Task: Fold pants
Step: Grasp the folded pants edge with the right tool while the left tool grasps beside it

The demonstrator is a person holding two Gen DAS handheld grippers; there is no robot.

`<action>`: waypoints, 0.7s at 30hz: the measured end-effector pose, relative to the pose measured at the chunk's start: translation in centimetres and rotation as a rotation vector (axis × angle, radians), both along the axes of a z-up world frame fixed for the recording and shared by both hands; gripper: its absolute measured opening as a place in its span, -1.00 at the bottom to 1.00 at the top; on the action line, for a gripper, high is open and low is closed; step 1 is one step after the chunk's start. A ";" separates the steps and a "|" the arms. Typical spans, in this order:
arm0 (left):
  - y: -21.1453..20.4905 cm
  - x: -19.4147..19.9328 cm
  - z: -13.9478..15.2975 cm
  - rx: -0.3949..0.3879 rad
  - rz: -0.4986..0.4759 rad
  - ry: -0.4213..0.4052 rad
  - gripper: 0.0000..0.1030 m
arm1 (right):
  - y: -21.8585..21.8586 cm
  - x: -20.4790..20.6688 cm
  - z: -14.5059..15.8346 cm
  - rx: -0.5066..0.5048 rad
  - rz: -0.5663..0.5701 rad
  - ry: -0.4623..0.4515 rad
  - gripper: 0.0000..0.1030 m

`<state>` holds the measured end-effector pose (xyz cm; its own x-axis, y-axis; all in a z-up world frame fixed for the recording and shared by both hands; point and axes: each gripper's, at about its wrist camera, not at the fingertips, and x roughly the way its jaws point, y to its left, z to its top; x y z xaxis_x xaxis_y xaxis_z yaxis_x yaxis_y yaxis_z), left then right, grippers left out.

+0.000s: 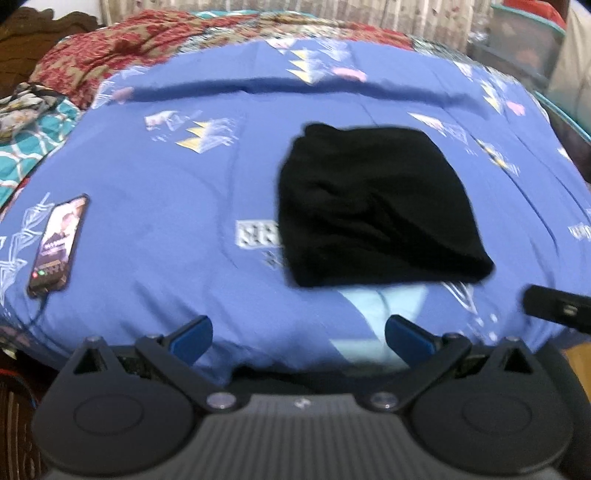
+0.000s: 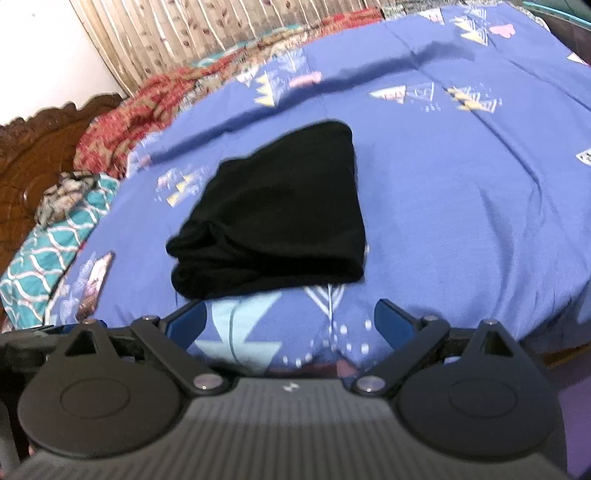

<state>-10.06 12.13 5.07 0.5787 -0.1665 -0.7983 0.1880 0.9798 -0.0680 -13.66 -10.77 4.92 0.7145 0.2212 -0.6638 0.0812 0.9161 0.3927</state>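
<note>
Black pants (image 1: 373, 206) lie folded into a compact rectangle on the blue patterned bedsheet (image 1: 166, 184). In the right wrist view the same pants (image 2: 273, 218) rest ahead and a little left, thick folded edge toward me. My left gripper (image 1: 298, 334) hovers near the bed's front edge, short of the pants, open with nothing between its blue pads. My right gripper (image 2: 290, 323) is likewise open and empty, just short of the bundle's near edge. A black part of the right gripper (image 1: 554, 306) shows at the right edge of the left wrist view.
A phone (image 1: 59, 243) with a lit screen and a cable lies on the sheet at the left. A red patterned blanket (image 1: 110, 48) and teal patterned cloth (image 2: 51, 251) are piled at the back left. A carved wooden headboard (image 2: 26, 155) stands at the left, and a curtain (image 2: 184, 29) hangs behind.
</note>
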 end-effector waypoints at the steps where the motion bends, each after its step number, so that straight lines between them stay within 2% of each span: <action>1: 0.8 0.9 0.4 -0.025 0.008 -0.002 1.00 | -0.1 0.1 0.2 -0.001 0.002 -0.018 0.92; 4: 2.6 4.1 1.2 -0.142 -0.001 0.014 1.00 | -1.0 0.9 0.7 -0.008 0.011 -0.070 0.92; 7: 3.9 8.6 0.3 -0.319 -0.020 0.099 1.00 | -2.5 2.3 0.7 0.021 0.021 -0.092 0.92; 8: 4.2 9.9 -0.3 -0.356 -0.012 0.127 1.00 | -3.2 3.0 0.4 0.030 0.017 -0.097 0.92; 11: 4.5 14.0 -2.6 -0.419 0.020 0.205 1.00 | -4.9 4.6 -0.5 0.079 -0.004 -0.092 0.92; 14: 3.8 16.6 -4.6 -0.495 0.003 0.264 1.00 | -6.4 6.5 -1.8 0.145 -0.010 -0.077 0.92; 15: 3.5 17.3 -5.1 -0.504 -0.008 0.277 1.00 | -6.7 7.0 -2.1 0.157 -0.008 -0.071 0.92; 19: 2.3 19.4 -7.0 -0.455 -0.011 0.310 1.00 | -7.7 9.9 -4.0 0.229 0.020 -0.035 0.92; 21: 2.3 19.7 -7.6 -0.462 -0.030 0.319 1.00 | -7.9 11.1 -5.0 0.265 0.031 -0.013 0.92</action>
<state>9.68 14.38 -2.55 0.3099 -0.5532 -0.7733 0.1153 0.8292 -0.5470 -2.58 -18.69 -0.11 0.7129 0.4083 -0.5702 0.0476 0.7830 0.6202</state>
